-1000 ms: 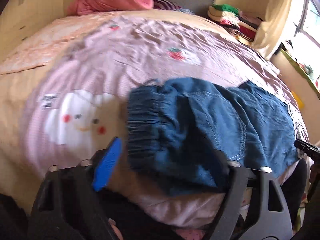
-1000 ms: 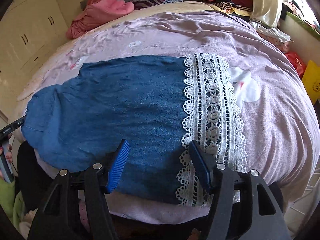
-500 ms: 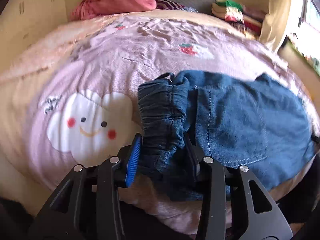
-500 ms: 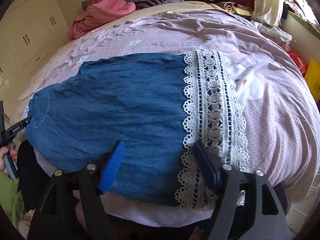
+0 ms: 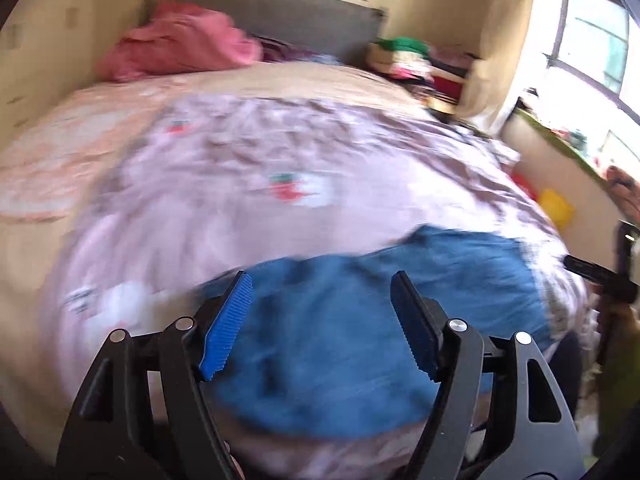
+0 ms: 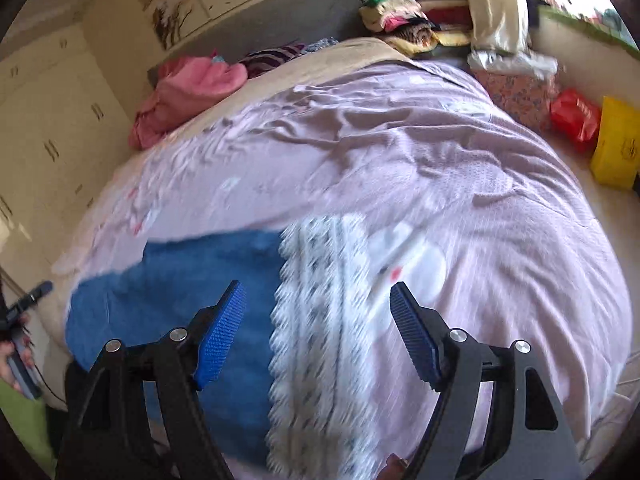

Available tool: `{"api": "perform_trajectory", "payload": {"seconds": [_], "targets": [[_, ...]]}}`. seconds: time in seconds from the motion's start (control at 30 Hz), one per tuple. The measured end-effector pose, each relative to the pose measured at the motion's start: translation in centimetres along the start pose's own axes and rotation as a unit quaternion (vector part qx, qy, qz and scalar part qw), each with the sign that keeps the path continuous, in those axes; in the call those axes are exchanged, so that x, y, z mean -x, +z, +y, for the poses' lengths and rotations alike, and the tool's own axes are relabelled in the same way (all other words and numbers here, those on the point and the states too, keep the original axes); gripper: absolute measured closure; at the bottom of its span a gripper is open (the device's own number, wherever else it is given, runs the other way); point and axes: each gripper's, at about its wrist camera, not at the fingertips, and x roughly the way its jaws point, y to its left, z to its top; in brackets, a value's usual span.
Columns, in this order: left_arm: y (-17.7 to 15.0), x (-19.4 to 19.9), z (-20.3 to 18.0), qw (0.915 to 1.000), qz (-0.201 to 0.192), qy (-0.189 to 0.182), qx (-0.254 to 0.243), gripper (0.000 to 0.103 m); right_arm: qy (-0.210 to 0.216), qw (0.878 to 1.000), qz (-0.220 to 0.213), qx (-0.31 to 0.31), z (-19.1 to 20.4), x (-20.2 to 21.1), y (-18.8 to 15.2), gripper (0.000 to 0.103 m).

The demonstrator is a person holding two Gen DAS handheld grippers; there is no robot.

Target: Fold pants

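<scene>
Blue denim pants (image 5: 340, 340) lie flat on the lilac bedspread (image 5: 240, 208) near the bed's front edge, blurred by motion. Their white lace hem (image 6: 320, 320) is at the right end, the denim part (image 6: 180, 280) to its left. My left gripper (image 5: 320, 292) hovers over the denim with its jaws opening and nothing between the blue pads (image 5: 226, 324). Above the lace hem, my right gripper (image 6: 316, 296) stands open and holds nothing. The tip of each gripper shows at the edge of the other's view.
A pink clothes heap (image 6: 192, 92) lies by the grey headboard (image 5: 280, 20). Folded clothes (image 5: 404, 60) are stacked at the bed's far right corner. A red bag (image 6: 572, 116) and a yellow bag (image 6: 616, 148) sit on the floor to the right. Cream cupboards (image 6: 40, 120) line the left.
My left gripper let go of the bunched waistband, opened and rose back; the denim now lies flat. The right gripper shifted right, from over the denim to over the lace hem.
</scene>
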Motion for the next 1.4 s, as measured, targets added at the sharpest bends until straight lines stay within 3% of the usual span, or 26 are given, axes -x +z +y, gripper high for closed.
{"api": "perform_trajectory", "payload": {"seconds": [0.13, 0.23, 0.43, 0.53, 0.63, 0.73, 0.87, 0.9, 0.97, 1.1, 1.23, 1.4], "targets": [[2.2, -6.6, -4.9, 0.9965, 0.043, -0.069, -0.018, 0.039, 0.022, 0.999, 0.025, -0.029, -2.2, -2.7, 2.1, 0.030], [3.0, -10.8, -7.3, 0.9922, 0.080, -0.093, -0.025, 0.039, 0.053, 0.998, 0.033, -0.018, -2.4, -4.4, 3.3, 0.034], [3.7, -16.4, -8.2, 0.9886, 0.122, -0.086, -0.020, 0.041, 0.076, 0.994, 0.073, 0.005, -2.7, -8.1, 4.7, 0.034], [3.6, -18.2, -7.4, 0.9854, 0.145, -0.090, -0.003, 0.041, 0.102, 0.991, 0.090, 0.005, -2.7, -9.6, 4.4, 0.044], [3.2, -19.4, -7.3, 0.9831, 0.160, -0.089, -0.004, 0.047, 0.134, 0.986, 0.095, 0.018, -2.0, -9.9, 3.8, 0.055], [3.1, -19.6, -7.5, 0.9802, 0.163, -0.112, -0.004, 0.058, 0.167, 0.982, 0.088, 0.003, -1.9, -9.5, 3.5, 0.071], [3.0, -19.9, -7.7, 0.9755, 0.171, -0.138, 0.010, 0.075, 0.180, 0.982, 0.055, 0.016, -1.2, -7.6, 3.4, 0.077], [3.0, -20.0, -7.7, 0.9748, 0.173, -0.141, 0.015, 0.087, 0.179, 0.983, 0.048, 0.020, -0.9, -7.1, 3.5, 0.078], [3.0, -19.9, -7.8, 0.9730, 0.175, -0.149, 0.021, 0.097, 0.174, 0.984, 0.033, 0.035, -0.3, -6.3, 3.7, 0.079], [3.4, -19.0, -8.4, 0.9771, 0.160, -0.139, 0.011, 0.100, 0.156, 0.986, 0.017, 0.051, 0.5, -5.6, 4.5, 0.080], [5.6, -17.3, -9.0, 0.9863, 0.108, -0.124, 0.002, 0.101, 0.145, 0.987, 0.006, 0.066, 1.2, -5.2, 6.2, 0.080], [7.7, -18.2, -9.7, 0.9910, 0.094, -0.092, -0.023, 0.101, 0.109, 0.990, 0.005, 0.092, 1.8, -6.6, 8.6, 0.080]]}}
